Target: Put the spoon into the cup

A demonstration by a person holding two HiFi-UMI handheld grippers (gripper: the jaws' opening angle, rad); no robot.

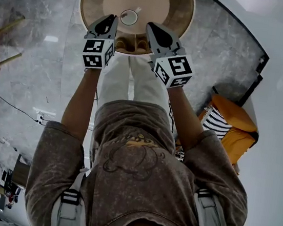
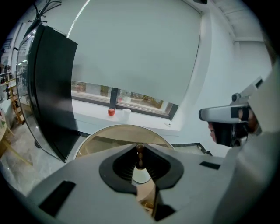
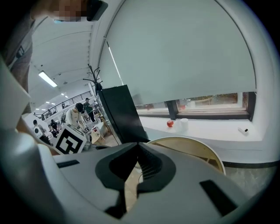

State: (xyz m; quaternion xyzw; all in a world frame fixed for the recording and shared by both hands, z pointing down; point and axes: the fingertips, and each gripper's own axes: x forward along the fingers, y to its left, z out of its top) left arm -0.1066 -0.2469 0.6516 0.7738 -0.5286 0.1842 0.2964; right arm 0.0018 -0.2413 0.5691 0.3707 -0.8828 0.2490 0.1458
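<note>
Above the far side of the round wooden bench (image 1: 151,0), both grippers hang side by side, with the white cup (image 1: 129,16) standing on the bench between and just beyond their tips. The left gripper (image 1: 112,18) has its jaws closed on a thin brown spoon (image 2: 140,154), which stands upright in the grip. In the left gripper view the cup's pale rim shows right beneath the jaws. The right gripper (image 1: 152,26) has its jaws closed tip to tip, and nothing shows between them in its own view.

The step in hand looks like the carry-over: the spoon is gripped and nearly lined up with the cup, but it is not yet inside. The next move probably calls for bringing the spoon's lower end straight over the cup's mouth. It should go down inside the rim without knocking the cup, and only then should the jaws part. How far the spoon hangs below the jaws cannot be made out.
</note>
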